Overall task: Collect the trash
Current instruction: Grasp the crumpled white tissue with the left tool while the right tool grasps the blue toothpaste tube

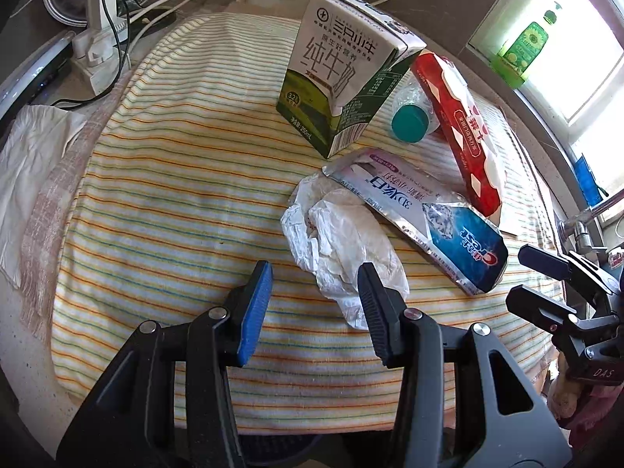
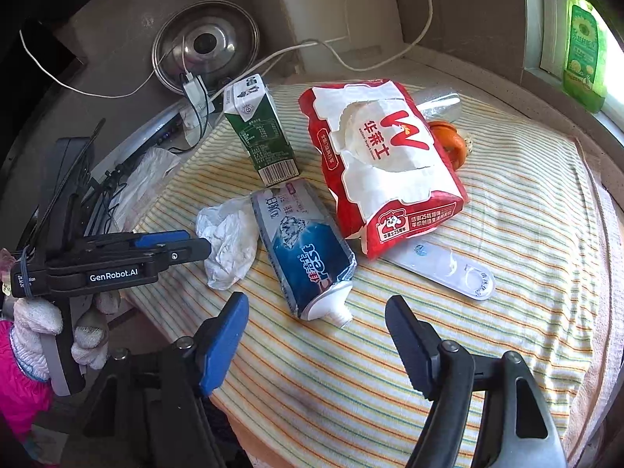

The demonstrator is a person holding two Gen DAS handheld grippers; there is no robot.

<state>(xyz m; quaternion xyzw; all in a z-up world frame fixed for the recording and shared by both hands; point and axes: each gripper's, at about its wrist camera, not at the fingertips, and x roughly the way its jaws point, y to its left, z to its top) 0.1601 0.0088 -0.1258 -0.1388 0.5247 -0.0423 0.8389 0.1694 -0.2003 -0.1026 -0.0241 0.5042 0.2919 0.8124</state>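
Note:
Trash lies on a striped cloth (image 1: 175, 202): a crumpled white tissue (image 1: 343, 241), a flattened Crest toothpaste tube (image 1: 429, 218), an upright green-and-white milk carton (image 1: 343, 78), a red-and-white paper bag (image 1: 460, 128) and a bottle with a teal cap (image 1: 409, 121). My left gripper (image 1: 312, 300) is open, its right finger touching the tissue's near edge. My right gripper (image 2: 316, 335) is open just short of the toothpaste tube's (image 2: 308, 249) nozzle. The tissue (image 2: 230, 241), carton (image 2: 261, 132), bag (image 2: 386, 163) and left gripper (image 2: 171, 245) show in the right wrist view.
A clear plastic blister strip (image 2: 448, 269) and an orange object (image 2: 452, 144) lie by the bag. A steel lid (image 2: 206, 46), charger and cables (image 1: 101, 39) stand at the back. A white paper (image 1: 31, 171) lies left. A green bottle (image 2: 585, 54) is on the sill.

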